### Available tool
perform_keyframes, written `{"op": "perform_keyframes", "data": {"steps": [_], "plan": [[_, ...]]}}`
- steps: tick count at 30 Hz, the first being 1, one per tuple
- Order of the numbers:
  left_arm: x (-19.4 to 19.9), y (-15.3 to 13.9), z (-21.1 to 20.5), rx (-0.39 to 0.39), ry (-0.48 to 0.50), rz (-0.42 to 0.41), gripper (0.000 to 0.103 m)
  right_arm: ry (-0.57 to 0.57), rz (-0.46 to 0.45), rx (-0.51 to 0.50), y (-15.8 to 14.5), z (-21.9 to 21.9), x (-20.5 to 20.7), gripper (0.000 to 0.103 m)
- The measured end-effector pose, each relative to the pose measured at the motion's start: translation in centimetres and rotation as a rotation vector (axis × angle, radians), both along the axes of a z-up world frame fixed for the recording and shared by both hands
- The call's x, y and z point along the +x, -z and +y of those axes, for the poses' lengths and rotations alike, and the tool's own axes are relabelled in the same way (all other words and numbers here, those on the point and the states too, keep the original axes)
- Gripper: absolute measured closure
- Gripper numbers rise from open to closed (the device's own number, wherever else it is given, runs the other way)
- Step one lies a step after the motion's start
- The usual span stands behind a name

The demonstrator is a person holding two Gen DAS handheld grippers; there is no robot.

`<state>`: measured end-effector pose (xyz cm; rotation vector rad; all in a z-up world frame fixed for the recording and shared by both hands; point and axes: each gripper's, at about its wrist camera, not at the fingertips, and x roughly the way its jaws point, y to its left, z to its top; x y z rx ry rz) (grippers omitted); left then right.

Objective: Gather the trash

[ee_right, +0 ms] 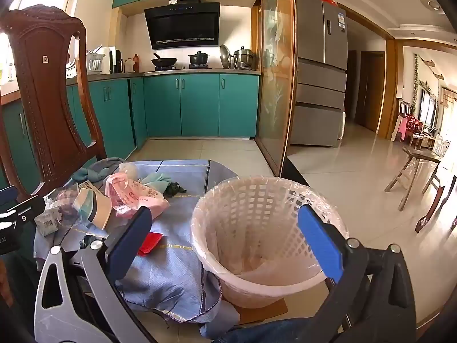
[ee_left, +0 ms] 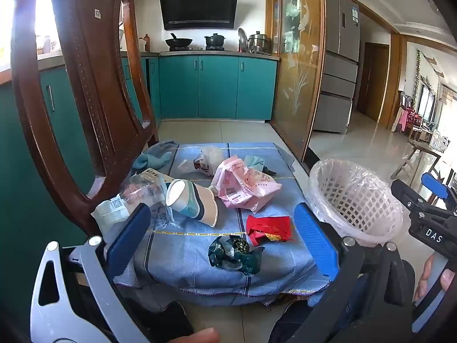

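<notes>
Trash sits scattered on the blue cloth (ee_left: 182,245) beside the lined white basket (ee_left: 357,200): tipped paper cup (ee_left: 190,201), crumpled pink wrapper (ee_left: 242,185), red wrapper (ee_left: 268,227), dark green crumpled wrapper (ee_left: 234,254), clear plastic packs (ee_left: 137,191) near the chair (ee_left: 85,85). All look light, soft, crushable; film likely slippery, so pinch at a bunched fold; cup is thin, likely best taken across its rim or wall. Left gripper (ee_left: 222,243) hovers above the cloth, jaws fully spread, holding nothing, touching nothing. Right gripper (ee_right: 228,243) is also wide open and empty, aimed at the basket (ee_right: 268,228), whose liner looks nearly empty.
</notes>
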<state>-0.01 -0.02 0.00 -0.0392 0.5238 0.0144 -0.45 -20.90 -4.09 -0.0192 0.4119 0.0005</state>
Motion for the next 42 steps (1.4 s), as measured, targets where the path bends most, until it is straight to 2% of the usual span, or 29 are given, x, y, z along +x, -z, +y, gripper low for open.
{"op": "perform_keyframes", "data": {"steps": [17,42], "plan": [[0.1,-0.5,0.3,0.012,-0.012,0.007,0.003,-0.018,0.019,0.003,0.2,0.6,0.0,0.003],[-1.2,-1.2,0.3,0.020,-0.010,-0.032,0.003,-0.027,0.012,0.006,-0.1,0.8,-0.5,0.003]]}}
